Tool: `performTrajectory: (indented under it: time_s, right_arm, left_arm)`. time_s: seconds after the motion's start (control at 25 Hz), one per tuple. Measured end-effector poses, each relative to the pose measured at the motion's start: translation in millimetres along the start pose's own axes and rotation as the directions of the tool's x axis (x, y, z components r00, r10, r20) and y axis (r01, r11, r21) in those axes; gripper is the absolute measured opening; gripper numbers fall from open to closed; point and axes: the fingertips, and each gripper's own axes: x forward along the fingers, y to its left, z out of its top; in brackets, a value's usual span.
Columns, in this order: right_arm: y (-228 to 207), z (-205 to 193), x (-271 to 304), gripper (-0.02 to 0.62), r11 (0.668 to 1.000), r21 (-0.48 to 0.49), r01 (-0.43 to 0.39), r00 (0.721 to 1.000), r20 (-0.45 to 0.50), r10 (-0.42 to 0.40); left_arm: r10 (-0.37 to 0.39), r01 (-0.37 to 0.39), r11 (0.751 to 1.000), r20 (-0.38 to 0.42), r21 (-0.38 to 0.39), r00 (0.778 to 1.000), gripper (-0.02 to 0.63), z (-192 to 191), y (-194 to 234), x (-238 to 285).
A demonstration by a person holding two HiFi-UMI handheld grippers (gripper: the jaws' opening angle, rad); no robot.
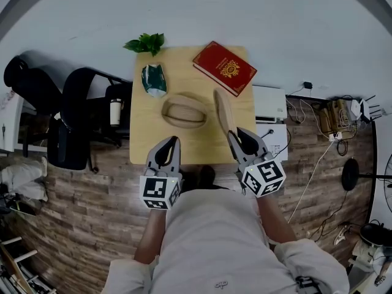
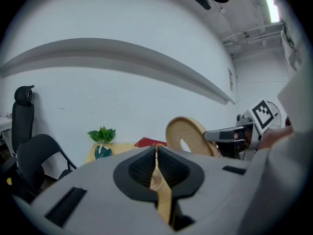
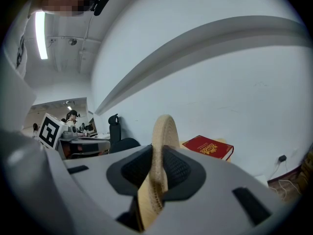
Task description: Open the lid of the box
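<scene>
We see free tabletop (image 1: 142,141) lower left; box (image 1: 185,111), upright lid (image 1: 224,112), red book (image 1: 224,67), green pouch (image 1: 154,80) block the rest.

Head view: overhead, steeply down on tabletop (image 1: 177,72). Left gripper view rides left tongs (image 1: 176,138), right gripper view right tongs (image 1: 231,133); both low, close behind jaws, facing wall. All share red book (image 1: 224,67).

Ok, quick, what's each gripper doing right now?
Left gripper: shut, holding nothing.
Right gripper: shut on the wooden lid, held on edge.
</scene>
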Motion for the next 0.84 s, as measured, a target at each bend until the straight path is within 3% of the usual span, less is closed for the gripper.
performTrajectory:
  time_s: [0.84]
  right_arm:
    - [-4.8, -3.3, -2.5, 0.069, 1.0, 0.009, 0.015, 1.0, -0.013, -0.015]
  left_arm:
    - [-0.003, 0.003, 1.0, -0.002, -0.008, 1.0, 0.015, -1.5, 1.8, -0.6]
